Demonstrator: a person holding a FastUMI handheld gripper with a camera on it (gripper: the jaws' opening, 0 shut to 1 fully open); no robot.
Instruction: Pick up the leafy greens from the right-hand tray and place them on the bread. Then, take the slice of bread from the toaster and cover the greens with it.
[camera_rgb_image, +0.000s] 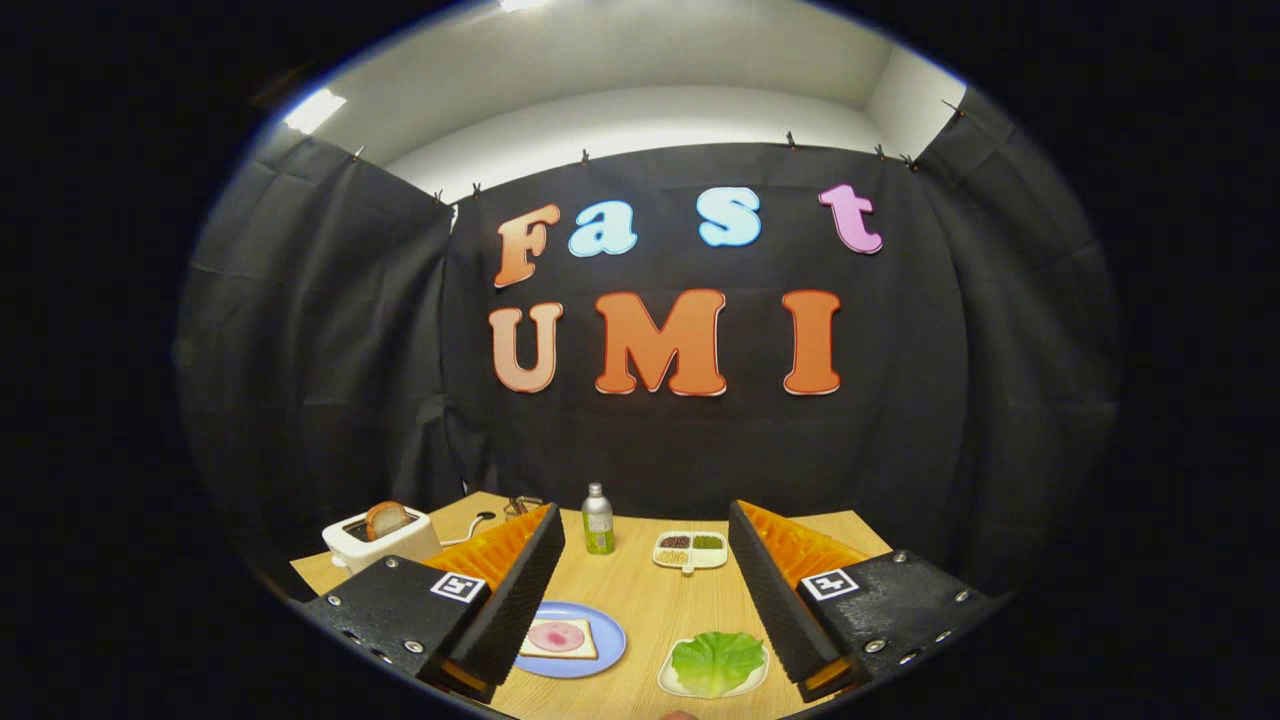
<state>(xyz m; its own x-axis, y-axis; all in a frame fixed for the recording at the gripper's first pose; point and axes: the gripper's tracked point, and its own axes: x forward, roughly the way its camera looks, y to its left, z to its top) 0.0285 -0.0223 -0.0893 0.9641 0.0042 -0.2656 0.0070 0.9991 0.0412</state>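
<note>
While the gripper (640, 590) hung above the near edge of the counter (650, 600), its fingers stood wide apart and held nothing. Pale wood-grain counter, bare between the objects. Black cloth walled the booth on three sides, clipped along its top edge; above it, a white wall and ceiling with a bright light panel at about ten o'clock.

Between the fingers, close in: leafy greens (717, 661) lying on a small white tray (668, 683) at about five o'clock of the counter's middle, just inside the right finger. At seven o'clock, a blue plate (608, 652) carrying a slice of bread (558, 638) with a pink round on top, partly behind the left finger.

Farther off, at twelve o'clock, a green bottle (598, 519) with a silver cap; label too small to read. At one o'clock, a white divided dish (690, 551) with dark, green and tan fillings. At ten o'clock, a white toaster (382, 540) with a bread slice (385, 519) standing in its slot, cable trailing behind it. Square black-and-white markers sat on both finger mounts.
</note>
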